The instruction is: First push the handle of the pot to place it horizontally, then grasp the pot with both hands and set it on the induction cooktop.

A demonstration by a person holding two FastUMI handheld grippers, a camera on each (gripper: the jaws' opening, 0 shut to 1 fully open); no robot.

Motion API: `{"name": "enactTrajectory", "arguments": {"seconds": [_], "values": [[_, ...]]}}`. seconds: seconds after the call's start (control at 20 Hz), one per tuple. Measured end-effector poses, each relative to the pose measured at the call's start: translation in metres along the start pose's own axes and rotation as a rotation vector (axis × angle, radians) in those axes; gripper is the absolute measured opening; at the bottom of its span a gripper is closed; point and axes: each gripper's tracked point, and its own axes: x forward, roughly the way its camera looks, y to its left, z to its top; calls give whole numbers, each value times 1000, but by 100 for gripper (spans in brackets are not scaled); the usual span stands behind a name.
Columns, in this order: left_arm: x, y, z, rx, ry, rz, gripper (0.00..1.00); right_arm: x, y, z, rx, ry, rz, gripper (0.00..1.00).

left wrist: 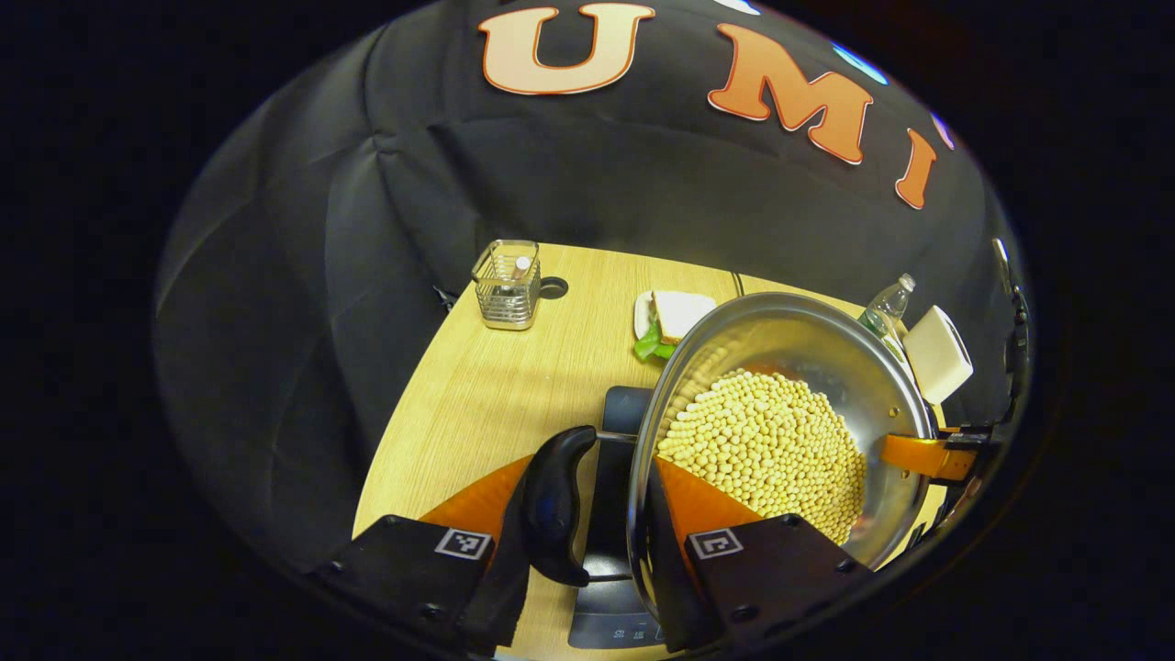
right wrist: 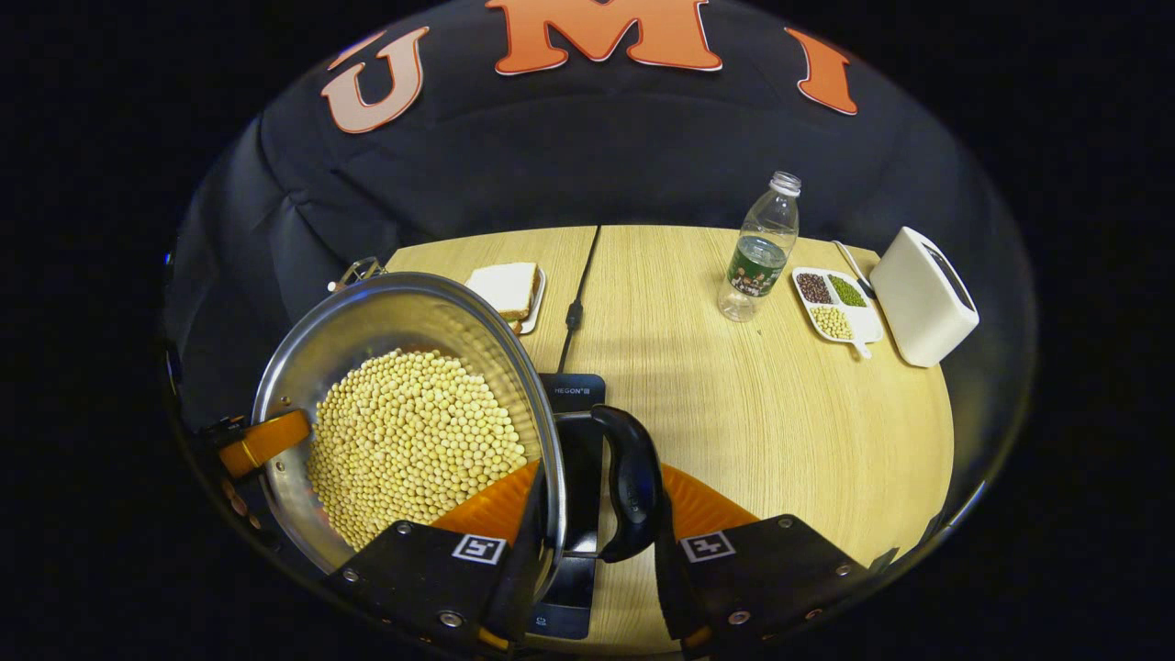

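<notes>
Both claws, the left claw and the right claw, are closed on the pot's handles; uneven lift over the cooktop could spill the beans.

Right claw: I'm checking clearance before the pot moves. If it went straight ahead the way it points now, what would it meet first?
The right claw is already at the pot's black side handle. Beyond it lies bare table, seemingly free, though depth is unclear.

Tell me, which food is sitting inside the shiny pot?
The pale yellow beans fill the steel pot. The sandwich lies on its own plate behind the pot, and the three small bean piles sit in the divided dish by the bottle.
</notes>
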Motion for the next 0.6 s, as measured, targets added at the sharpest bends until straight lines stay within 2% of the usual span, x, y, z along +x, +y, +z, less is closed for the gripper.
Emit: {"name": "enactTrajectory", "arguments": {"seconds": [0.3,0.45,0.6], "values": [[11,-3,-1,5,13,-23,63,10,-4,-1,17,4,-21,55],[19,-4,-3,-1,22,-29,65,16,-5,-3,25,11,-27,55],[21,-5,-6,-8,35,-32,63,25,-6,-3,28,17,-30,55]]}}
